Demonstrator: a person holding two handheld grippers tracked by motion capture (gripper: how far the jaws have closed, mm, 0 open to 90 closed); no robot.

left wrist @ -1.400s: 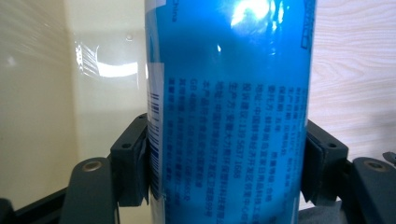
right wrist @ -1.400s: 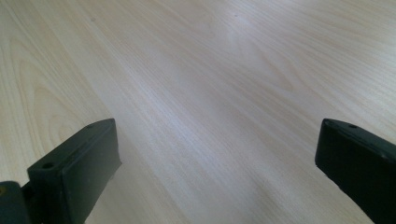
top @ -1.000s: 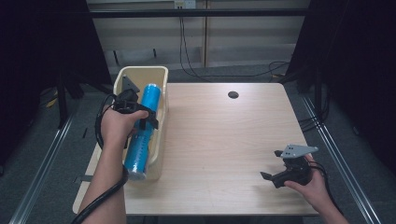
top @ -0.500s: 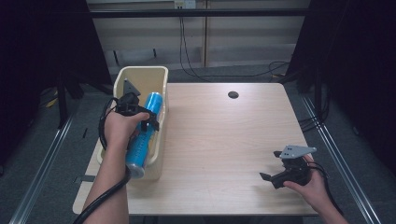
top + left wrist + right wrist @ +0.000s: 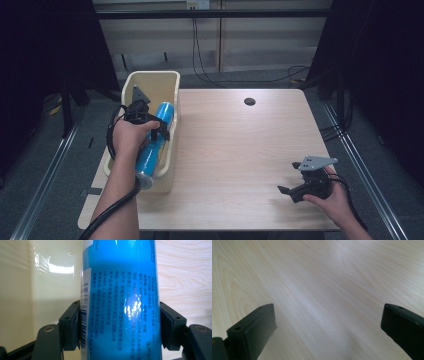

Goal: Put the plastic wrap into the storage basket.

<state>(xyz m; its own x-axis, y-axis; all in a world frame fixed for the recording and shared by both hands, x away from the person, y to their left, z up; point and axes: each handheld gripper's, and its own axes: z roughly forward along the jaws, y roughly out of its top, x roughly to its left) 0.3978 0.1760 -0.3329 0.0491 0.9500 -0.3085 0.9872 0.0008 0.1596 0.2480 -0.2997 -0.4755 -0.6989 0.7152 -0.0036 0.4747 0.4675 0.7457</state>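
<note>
Two grippers are at work. At nine o'clock on the tabletop [image 5: 235,150], the left gripper [image 5: 159,129] clamps its fingers [image 5: 72,325] on a blue can [image 5: 152,145], which lies tilted over the cream bin [image 5: 172,82]. At four o'clock, the right gripper [image 5: 292,182] rests on bare wood, fingers [image 5: 253,330] spread wide, gripping nothing.
</note>
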